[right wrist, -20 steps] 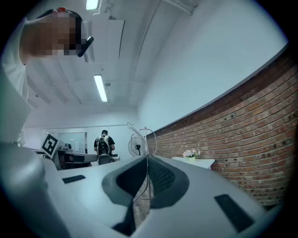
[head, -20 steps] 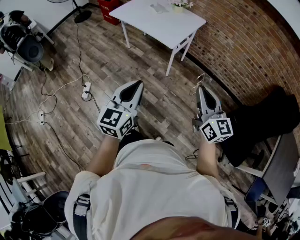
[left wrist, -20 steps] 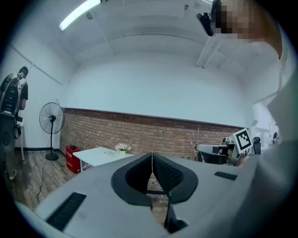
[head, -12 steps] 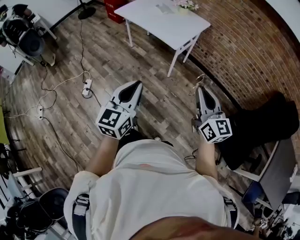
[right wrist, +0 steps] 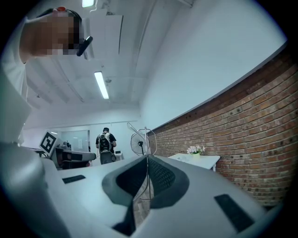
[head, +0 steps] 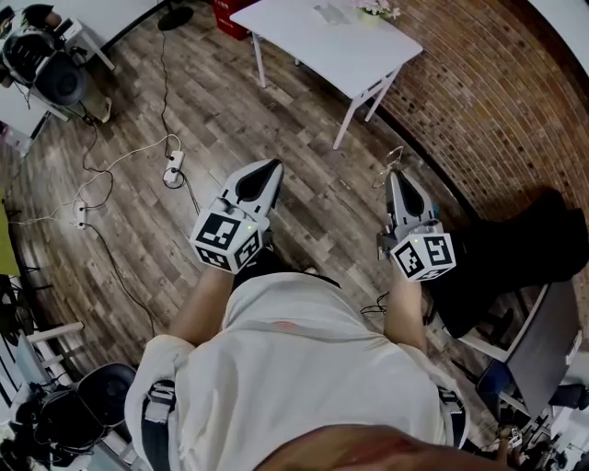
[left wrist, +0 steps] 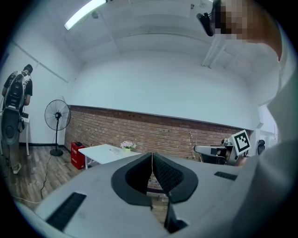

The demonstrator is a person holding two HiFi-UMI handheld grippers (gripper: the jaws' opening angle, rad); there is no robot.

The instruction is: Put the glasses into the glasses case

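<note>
My right gripper [head: 396, 173] is shut on thin wire-framed glasses [head: 393, 156], which stick up past its tips. In the right gripper view the glasses [right wrist: 145, 138] are pinched between the closed pads of the right gripper [right wrist: 147, 159]. My left gripper [head: 269, 166] is held level beside it, and its jaws meet with nothing in them, as the left gripper [left wrist: 152, 156] shows in its own view. Both hang over the wooden floor, well short of the white table [head: 304, 41]. A small pale flat object [head: 331, 13] lies on the table; I cannot tell what it is.
A pot of flowers [head: 373, 9] stands on the table by the brick wall [head: 479, 83]. Cables and a power strip [head: 171, 171] lie on the floor at the left. A dark bulky seat [head: 515, 248] is close on my right. A standing fan [left wrist: 57, 116] and a person with a backpack [right wrist: 105, 142] are farther off.
The floor and the table have slid a little to the right in the head view. Both grippers keep the same pose, and the glasses stay in the right one.
</note>
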